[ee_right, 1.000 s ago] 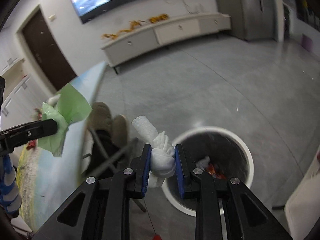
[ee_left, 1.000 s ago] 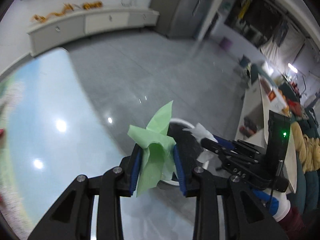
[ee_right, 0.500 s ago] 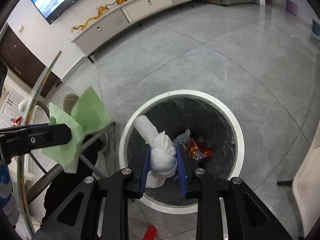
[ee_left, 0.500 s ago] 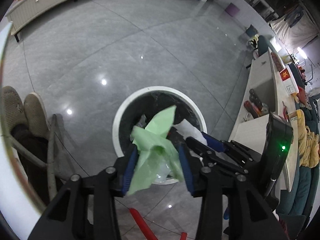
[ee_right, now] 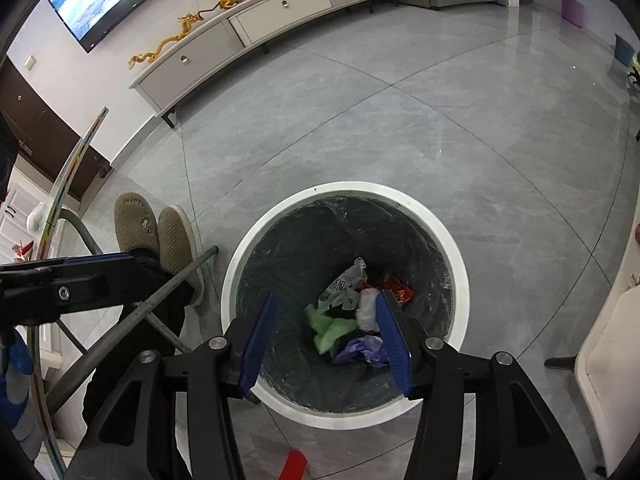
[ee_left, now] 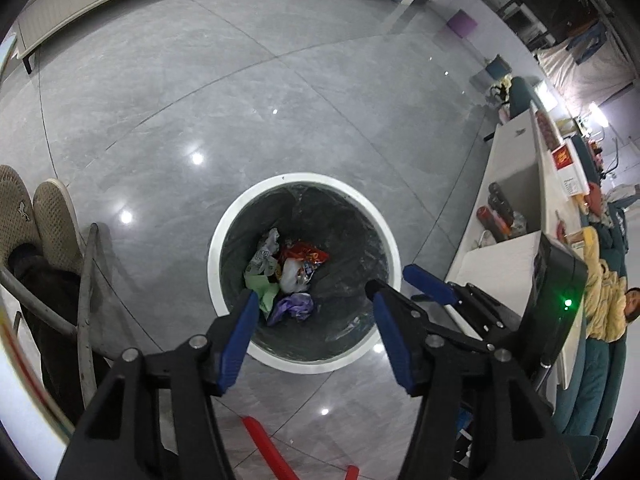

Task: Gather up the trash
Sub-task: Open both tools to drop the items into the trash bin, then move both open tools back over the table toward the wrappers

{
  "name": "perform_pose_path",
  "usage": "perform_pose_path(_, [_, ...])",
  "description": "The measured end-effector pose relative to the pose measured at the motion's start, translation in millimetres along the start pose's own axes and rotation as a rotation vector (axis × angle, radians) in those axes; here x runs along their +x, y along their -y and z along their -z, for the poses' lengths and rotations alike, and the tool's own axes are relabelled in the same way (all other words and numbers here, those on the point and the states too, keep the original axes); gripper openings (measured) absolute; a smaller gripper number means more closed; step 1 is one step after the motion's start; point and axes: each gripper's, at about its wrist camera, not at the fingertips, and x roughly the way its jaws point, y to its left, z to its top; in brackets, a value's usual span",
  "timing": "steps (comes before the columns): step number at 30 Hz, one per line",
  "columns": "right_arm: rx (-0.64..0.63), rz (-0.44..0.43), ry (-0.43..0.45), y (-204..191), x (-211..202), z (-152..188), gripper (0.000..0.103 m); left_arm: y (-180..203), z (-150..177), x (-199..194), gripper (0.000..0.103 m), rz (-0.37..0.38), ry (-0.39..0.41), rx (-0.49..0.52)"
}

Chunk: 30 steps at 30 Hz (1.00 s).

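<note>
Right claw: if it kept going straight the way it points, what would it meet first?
Probably the trash pile in the bin: the open right claw points at the green paper. Depth is unclear.

One trash bin [ee_right: 454, 246], two tools [ee_left: 312, 300] [ee_right: 326, 300], two shoes [ee_right: 156, 236].

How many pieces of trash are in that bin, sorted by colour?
In the trash bin:
Green paper: 1
Purple wrapper: 1
Red snack wrapper: 1
White tissue wad: 1
White printed wrapper: 1
Total: 5 visible; more may be hidden underneath.
</note>
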Motion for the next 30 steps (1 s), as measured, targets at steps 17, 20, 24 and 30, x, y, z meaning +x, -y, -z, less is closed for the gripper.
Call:
perform_pose_path(17, [-0.101, 0.048, 0.162, -53, -80, -6, 0.056, -21, 58, -133, 0.058, -0.119, 0.414, 0.088])
perform_pose_path(20, [-0.136, 0.035, 0.192, -73, -95, -8, 0.056, -33, 71, -152, 0.058, -0.157, 0.447, 0.08])
perform_pose_path(24, [-0.19, 0.011, 0.226, -106, -112, -7, 0.056, -60, 97, -186, 0.058, -0.218, 0.513, 0.049])
perform_pose_path(30, [-0.264, -0.039, 0.273, -157, -133, -3, 0.056, -103, 136, -231, 0.058, -0.28, 0.594, -0.032])
